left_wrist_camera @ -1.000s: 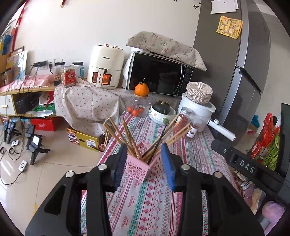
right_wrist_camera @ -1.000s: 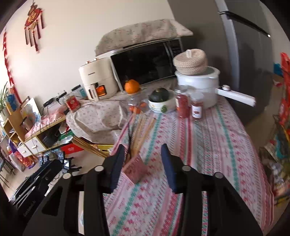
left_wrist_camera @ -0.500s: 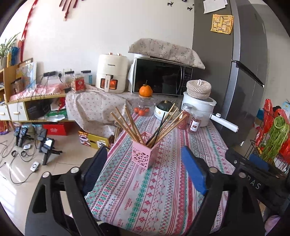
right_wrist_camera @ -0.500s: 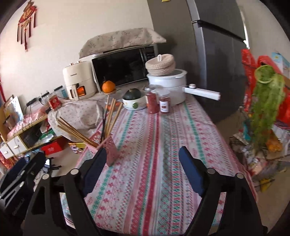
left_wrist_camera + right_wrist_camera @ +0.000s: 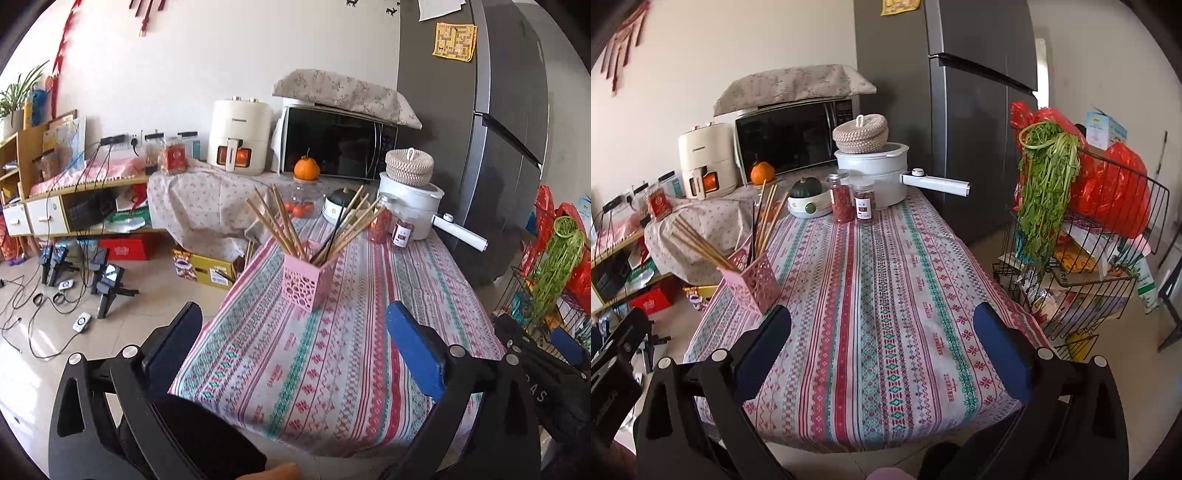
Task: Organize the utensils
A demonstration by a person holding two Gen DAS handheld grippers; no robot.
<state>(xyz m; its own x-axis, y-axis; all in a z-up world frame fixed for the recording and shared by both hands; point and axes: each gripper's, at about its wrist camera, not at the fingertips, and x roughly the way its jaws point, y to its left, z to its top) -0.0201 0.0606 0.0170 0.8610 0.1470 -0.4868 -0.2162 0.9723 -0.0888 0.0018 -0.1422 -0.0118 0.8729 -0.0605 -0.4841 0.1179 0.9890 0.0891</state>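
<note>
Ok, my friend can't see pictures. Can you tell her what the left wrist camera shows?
A pink holder full of wooden chopsticks stands on a striped tablecloth. The left gripper is wide open in front of it, holding nothing. Behind are a white pot, two red jars and a microwave.

One pink perforated plastic holder (image 5: 306,277) stands on the striped patterned tablecloth (image 5: 354,332). In it are about ten wooden chopsticks (image 5: 275,218) and one black stick (image 5: 341,227); the exact chopstick count is unclear where they overlap. Beyond the holder are two clear spice jars with red contents (image 5: 849,201), one white pot with a long handle (image 5: 882,173), one woven round lid (image 5: 860,133), one green squash (image 5: 806,187), one orange (image 5: 306,168), one microwave (image 5: 336,142) and one cream air fryer (image 5: 238,136).
</note>
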